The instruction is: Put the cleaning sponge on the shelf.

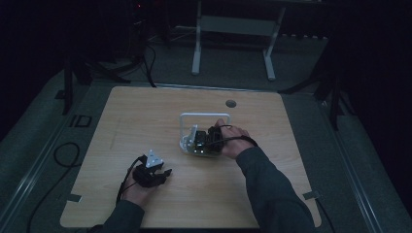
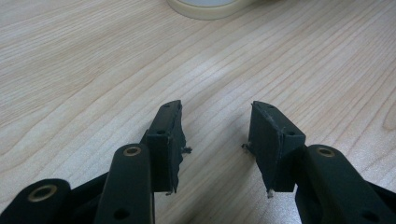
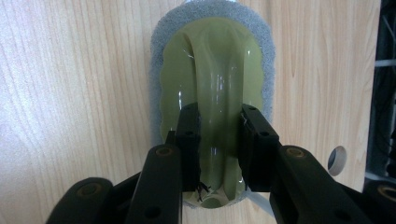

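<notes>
While the right gripper [image 3: 218, 149] clamps the raised green handle of a scrubbing sponge [image 3: 212, 70], its jaws narrow and pressed to either side of that ridge, the step in hand reads as the grasp itself, with the lift not yet begun.

Item: sponge, oval, grey foam rim around a glossy green plastic back; lies flat on the table [image 1: 145, 111], near the middle, at the open side of a white frame [image 1: 204, 116] that stands around it.

Next move, by judgement: a straight lift clear of the frame, grip kept firm since the handle looks slick.

Left gripper [image 2: 217, 140]: jaws wide apart, nothing between them, low over bare wood, well apart from the sponge on its near left side.

Also near: a pale round tape roll [image 2: 205, 8] at the top edge of the left gripper view.

Surface: light wood grain, rounded corners, a round cable hole [image 1: 231, 103] beyond the sponge.

Room: dim; grey carpet, cables, and a white desk stand [image 1: 233, 43] far behind the sponge.
</notes>
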